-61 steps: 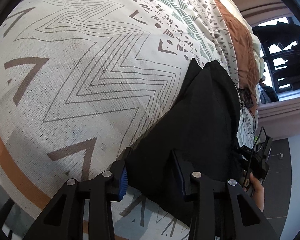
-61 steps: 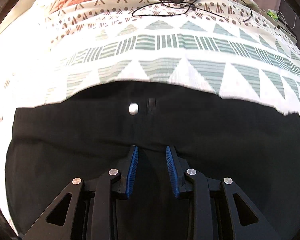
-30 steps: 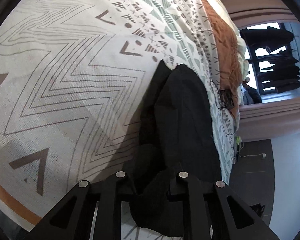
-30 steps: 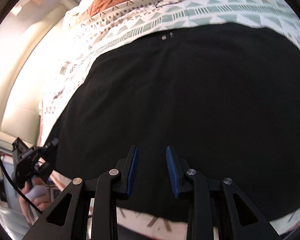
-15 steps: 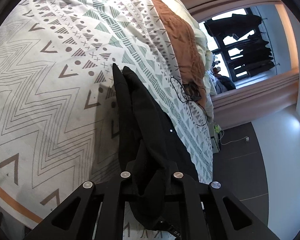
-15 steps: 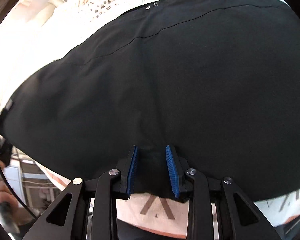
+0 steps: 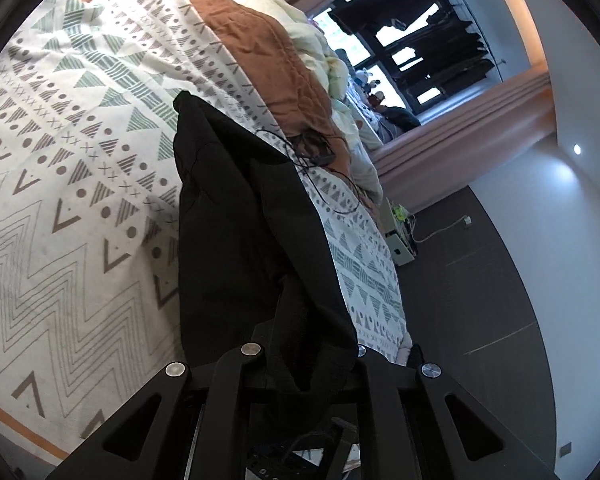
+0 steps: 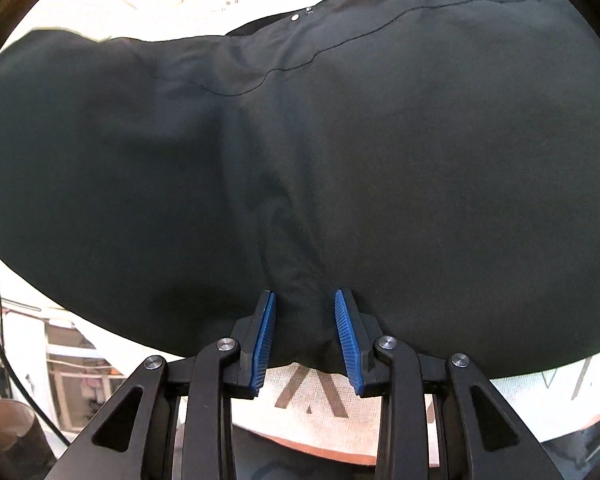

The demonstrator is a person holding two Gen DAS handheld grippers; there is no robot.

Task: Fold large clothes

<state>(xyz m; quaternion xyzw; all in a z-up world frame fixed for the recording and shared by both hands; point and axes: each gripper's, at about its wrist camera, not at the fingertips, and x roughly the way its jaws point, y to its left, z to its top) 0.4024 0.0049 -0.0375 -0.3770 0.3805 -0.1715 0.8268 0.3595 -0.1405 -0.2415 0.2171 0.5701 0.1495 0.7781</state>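
Black cloth fills both views. In the left wrist view, the black garment (image 7: 236, 220) is seen hanging in a long fold from the left gripper (image 7: 303, 360) at the bottom centre of the frame up toward the middle, draped over a patterned bedspread (image 7: 60, 200) that covers the left half of the picture. The left gripper's jaws have just been closing and are pressed together on a bunch of the garment; the pads themselves are hidden by the fabric. A rust-brown blanket (image 7: 252, 44) is laid across the upper middle of the frame, and a tangle of thin black cable (image 7: 315, 152) is seen on the bedspread just right of the garment. A dark floor (image 7: 479, 280) and a window (image 7: 411, 48) are visible at the right and upper right.

In the right wrist view, the garment (image 8: 339, 140) is spread across nearly the whole frame, with a seam running through its upper part. The right gripper (image 8: 304, 336) is seen at the bottom centre, its blue pads (image 8: 264, 340) set narrowly apart, with a puckered edge of the garment gathered between them; whether the pads are pressing on it cannot be told. The bedspread (image 8: 311, 400) is shown below the garment's edge.
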